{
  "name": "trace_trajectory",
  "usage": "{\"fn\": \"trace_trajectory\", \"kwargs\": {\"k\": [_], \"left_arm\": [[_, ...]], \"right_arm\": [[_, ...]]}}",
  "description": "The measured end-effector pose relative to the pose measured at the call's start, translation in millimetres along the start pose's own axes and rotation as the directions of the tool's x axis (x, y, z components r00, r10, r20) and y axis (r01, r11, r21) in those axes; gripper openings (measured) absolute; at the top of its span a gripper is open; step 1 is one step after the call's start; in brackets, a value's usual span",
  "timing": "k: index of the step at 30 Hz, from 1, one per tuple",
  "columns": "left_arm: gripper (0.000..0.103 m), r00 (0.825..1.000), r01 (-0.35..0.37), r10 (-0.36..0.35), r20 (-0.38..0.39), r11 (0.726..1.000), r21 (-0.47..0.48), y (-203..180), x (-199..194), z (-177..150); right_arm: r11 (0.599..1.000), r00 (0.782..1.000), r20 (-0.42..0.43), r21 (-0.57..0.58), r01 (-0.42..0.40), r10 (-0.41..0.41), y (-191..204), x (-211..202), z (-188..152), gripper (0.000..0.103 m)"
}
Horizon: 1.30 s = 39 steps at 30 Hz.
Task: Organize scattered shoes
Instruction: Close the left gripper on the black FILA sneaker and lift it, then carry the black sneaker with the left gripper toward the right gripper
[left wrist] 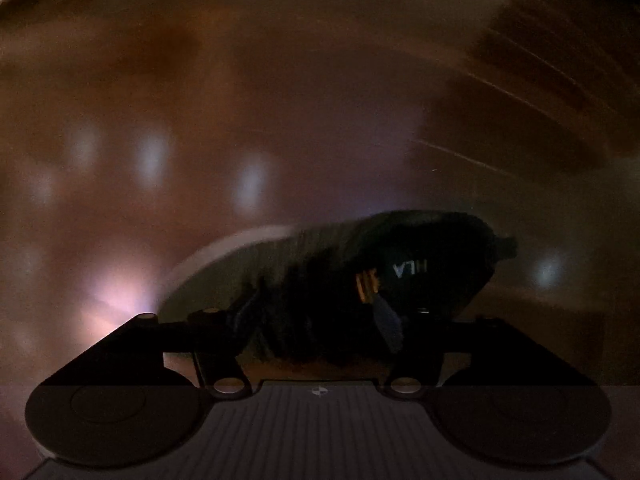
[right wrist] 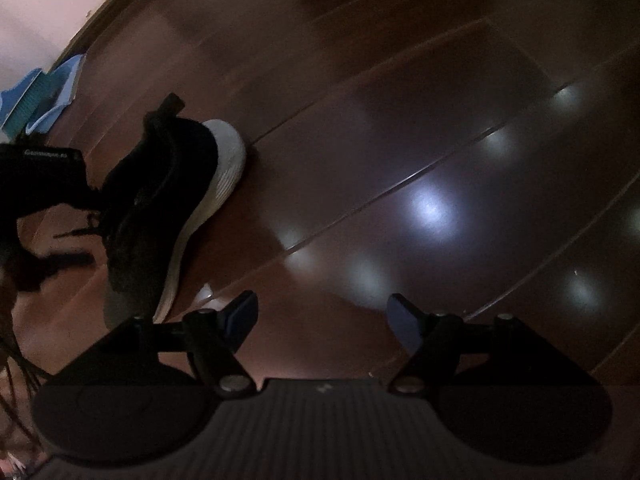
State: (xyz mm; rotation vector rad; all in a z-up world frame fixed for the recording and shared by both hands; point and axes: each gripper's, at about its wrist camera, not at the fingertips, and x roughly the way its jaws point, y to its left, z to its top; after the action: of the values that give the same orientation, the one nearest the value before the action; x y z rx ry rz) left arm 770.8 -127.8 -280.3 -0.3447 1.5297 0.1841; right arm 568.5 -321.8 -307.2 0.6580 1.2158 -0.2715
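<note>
Black sneaker (right wrist: 168,208), white sole, hangs tilted above the wooden floor (right wrist: 400,140), toe downward. Left gripper (left wrist: 320,312): jaws pinching the shoe's collar or tongue; the shoe fills the gap directly ahead of them, and the exact contact is lost in blur and dark. Right gripper (right wrist: 322,316): jaws spread, nothing between, shoe off to its left. Judgement: light, soft knit upper, flexes and swings; the stiffer heel collar offers the firmest hold. Blue slippers (right wrist: 44,96) lie near the wall.
</note>
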Motion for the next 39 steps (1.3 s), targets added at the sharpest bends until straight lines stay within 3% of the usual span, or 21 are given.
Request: {"fn": "trace_trajectory", "kwargs": {"k": [3, 5, 9, 12, 14, 16, 21, 26, 31, 34, 37, 39], "left_arm": [[0.074, 0.998, 0.022, -0.033, -0.048, 0.977, -0.214, 12, 8, -7], [0.074, 0.996, 0.020, -0.050, -0.077, 0.938, -0.346, 23, 18, -15], [0.074, 0.992, 0.022, -0.077, -0.101, 0.885, -0.465, 33, 27, -25], [0.072, 0.995, 0.024, -0.066, -0.081, 0.900, -0.435, 30, 30, -21], [0.054, 0.995, 0.006, -0.047, -0.092, 0.914, -0.405, 30, 39, -18], [0.051, 0.995, -0.002, -0.035, -0.094, 0.929, -0.369, 32, 41, -17], [0.036, 0.996, -0.009, -0.010, -0.086, 0.976, -0.217, 43, 33, -22], [0.026, 0.997, -0.027, 0.023, -0.080, 0.999, -0.048, 73, 25, -41], [0.028, 0.998, -0.018, 0.025, -0.065, 0.994, 0.106, 95, 15, -59], [0.050, 0.999, -0.015, 0.019, -0.045, 0.995, 0.097, 100, 21, -66], [0.038, 0.999, -0.015, 0.017, -0.047, 0.999, 0.037, 88, 11, -70], [0.038, 0.999, -0.029, 0.029, -0.041, 1.000, 0.003, 86, 13, -71]], "right_arm": [[1.000, 1.000, 0.007, 0.018, 0.004, -0.004, 0, 5, 1, 0.074], [1.000, 1.000, 0.010, 0.030, 0.006, -0.006, -5, 3, 2, 0.074], [0.999, 1.000, 0.006, 0.046, 0.009, -0.010, -13, 3, -1, 0.074], [0.998, 1.000, 0.003, 0.058, 0.012, -0.012, -19, 2, -4, 0.074], [0.998, 1.000, 0.001, 0.066, 0.014, -0.014, -23, 2, -5, 0.074], [0.997, 1.000, -0.001, 0.074, 0.016, -0.016, -27, 2, -7, 0.074], [0.996, 1.000, -0.003, 0.087, 0.018, -0.018, -35, 0, -10, 0.074], [0.997, 1.000, -0.004, 0.080, 0.019, -0.019, -35, -4, -17, 0.074], [0.996, 0.999, -0.019, 0.084, 0.031, -0.030, -40, -3, -29, 0.074], [0.994, 0.999, -0.034, 0.097, 0.042, -0.039, -46, -1, -36, 0.074], [0.993, 0.998, -0.039, 0.103, 0.051, -0.047, -50, 0, -40, 0.074], [0.992, 0.998, -0.040, 0.113, 0.056, -0.052, -54, -1, -41, 0.074]]}}
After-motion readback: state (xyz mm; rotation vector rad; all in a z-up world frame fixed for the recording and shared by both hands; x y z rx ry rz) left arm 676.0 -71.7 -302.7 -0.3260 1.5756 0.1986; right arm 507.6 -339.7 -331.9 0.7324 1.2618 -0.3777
